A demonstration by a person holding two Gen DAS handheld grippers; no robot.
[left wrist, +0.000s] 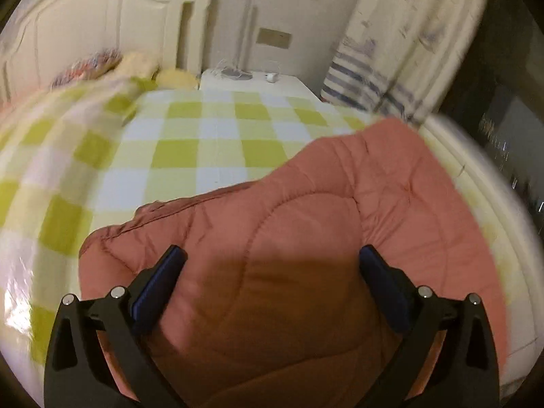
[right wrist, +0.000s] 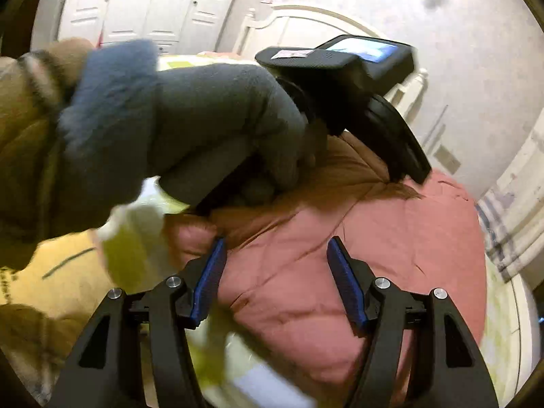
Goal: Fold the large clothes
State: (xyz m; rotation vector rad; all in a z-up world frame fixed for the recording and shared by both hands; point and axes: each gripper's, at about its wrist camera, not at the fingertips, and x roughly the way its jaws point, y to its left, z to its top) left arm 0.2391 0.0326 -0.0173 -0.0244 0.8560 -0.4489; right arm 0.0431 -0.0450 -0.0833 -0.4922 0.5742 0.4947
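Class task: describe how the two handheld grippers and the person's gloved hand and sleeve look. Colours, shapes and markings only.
Both the left gripper and right gripper have black angular frames with silver bolts and blue ribbed pads. The hand wears a grey knitted glove with a fluffy blue cuff, below a tan puffy sleeve.

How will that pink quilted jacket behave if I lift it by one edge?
The pink quilted jacket will probably droop: it lies in soft folds on the checked bedsheet. Its puffy padding suggests it is light for its bulk. The smooth shell may slip between pads.
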